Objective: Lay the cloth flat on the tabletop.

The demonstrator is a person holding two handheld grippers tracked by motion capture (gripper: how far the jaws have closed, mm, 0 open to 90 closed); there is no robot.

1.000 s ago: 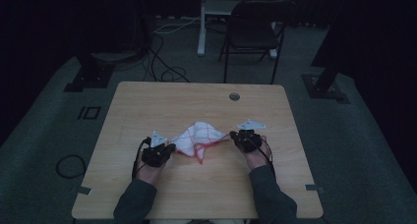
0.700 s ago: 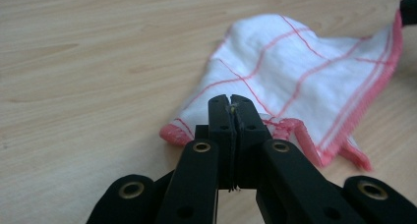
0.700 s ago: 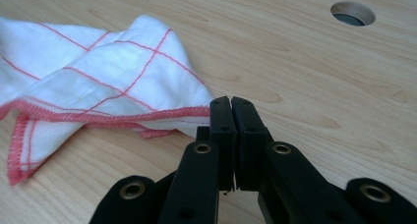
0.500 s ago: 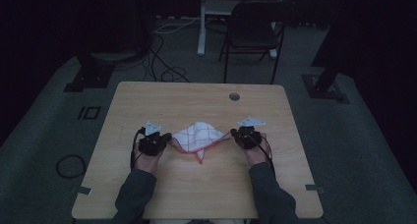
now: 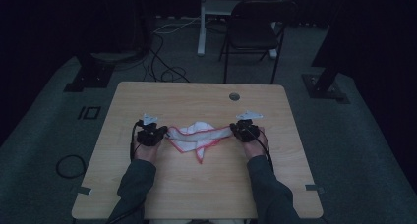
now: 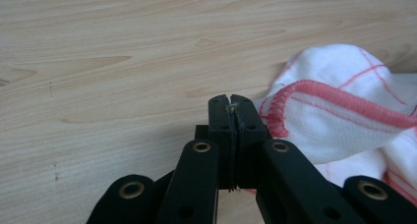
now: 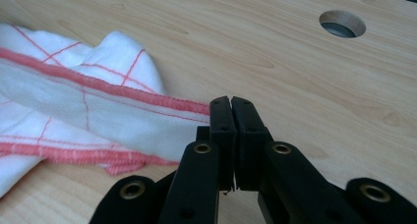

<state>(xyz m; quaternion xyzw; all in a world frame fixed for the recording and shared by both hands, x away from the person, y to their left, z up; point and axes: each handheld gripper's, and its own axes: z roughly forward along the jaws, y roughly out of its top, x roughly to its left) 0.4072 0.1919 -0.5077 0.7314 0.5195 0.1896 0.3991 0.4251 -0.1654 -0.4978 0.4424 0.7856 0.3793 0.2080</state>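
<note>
A white cloth (image 5: 199,135) with red hems and thin red grid lines is stretched in a band between my two grippers on the wooden table (image 5: 196,189). One corner hangs down toward the person. My left gripper (image 5: 164,134) pinches the cloth's left end. In the left gripper view the jaws (image 6: 231,103) are shut, and the cloth (image 6: 339,116) bunches at their right. My right gripper (image 5: 235,130) pinches the right end. In the right gripper view the jaws (image 7: 230,105) are shut where the hem of the cloth (image 7: 74,96) runs in from the left.
A round cable hole (image 5: 234,96) lies in the table behind the right gripper and appears as the hole (image 7: 342,23) in the right gripper view. A dark folding chair (image 5: 255,32) and cables (image 5: 162,67) are on the floor beyond the table. Bare tabletop surrounds the cloth.
The left gripper has moved away from the person, level with the right one. The bunched cloth has been pulled out into a flatter, tauter band. The right gripper has hardly moved.
</note>
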